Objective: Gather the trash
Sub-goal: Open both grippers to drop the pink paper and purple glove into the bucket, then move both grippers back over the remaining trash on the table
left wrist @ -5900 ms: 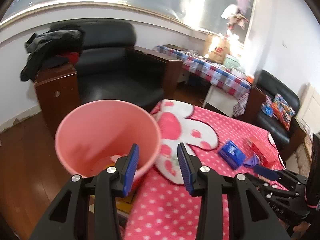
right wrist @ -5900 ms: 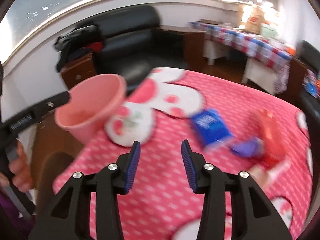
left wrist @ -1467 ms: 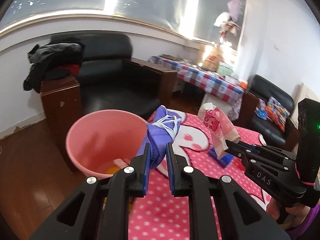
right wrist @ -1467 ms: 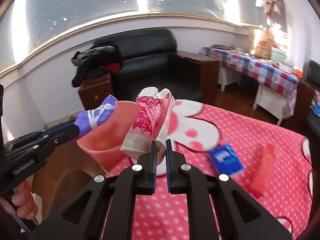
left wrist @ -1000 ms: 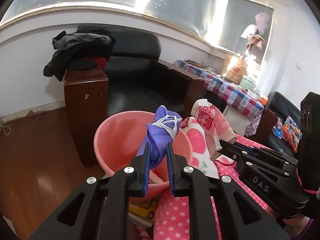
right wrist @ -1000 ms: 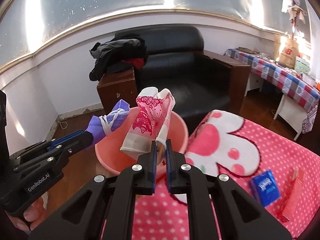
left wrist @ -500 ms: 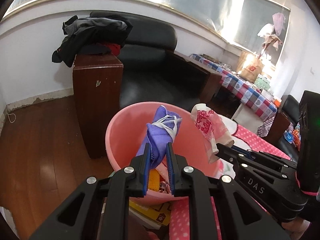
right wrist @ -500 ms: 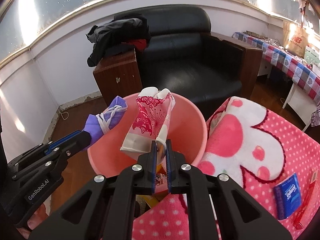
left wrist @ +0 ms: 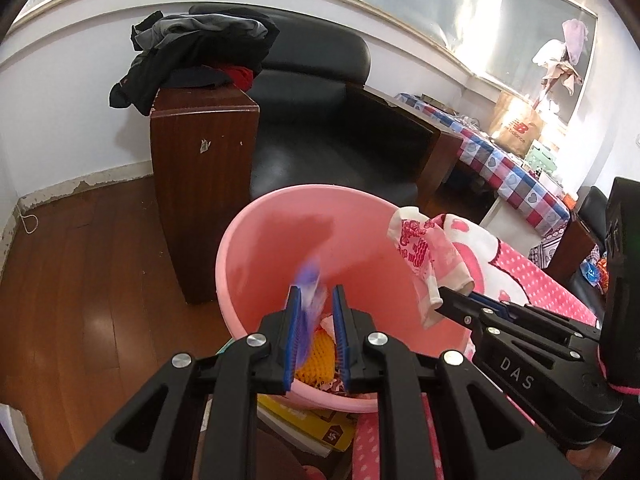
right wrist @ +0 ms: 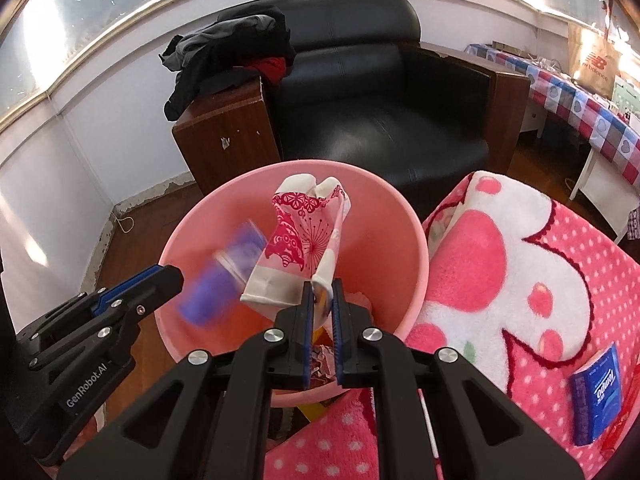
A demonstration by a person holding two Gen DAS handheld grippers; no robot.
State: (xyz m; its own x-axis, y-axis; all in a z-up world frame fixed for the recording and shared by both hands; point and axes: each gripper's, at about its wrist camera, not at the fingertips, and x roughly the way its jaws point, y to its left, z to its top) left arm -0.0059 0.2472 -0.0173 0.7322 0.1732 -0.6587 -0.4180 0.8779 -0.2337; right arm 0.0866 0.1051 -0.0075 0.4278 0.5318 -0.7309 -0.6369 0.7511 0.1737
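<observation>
A: Our left tongs (left wrist: 314, 316) are spread; the purple wrapper (right wrist: 224, 276) drops blurred into the pink bucket (right wrist: 416, 248). Our right tongs (right wrist: 321, 312) pinch the pink paper bag (right wrist: 304, 240) above it.

B: Left for us: the blue packet (right wrist: 596, 392), at four o'clock on the blanket (right wrist: 520, 280).

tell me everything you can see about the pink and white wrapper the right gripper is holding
The wrapper is a crumpled, flattened pack of thin glossy material, white with red-pink printed patterns and a pale band near its lower edge. It stands roughly upright, pinched at its lower corner by the right gripper, whose jaws are nearly closed on it. It hangs over the open mouth of the pink bucket, not touching the rim.
</observation>
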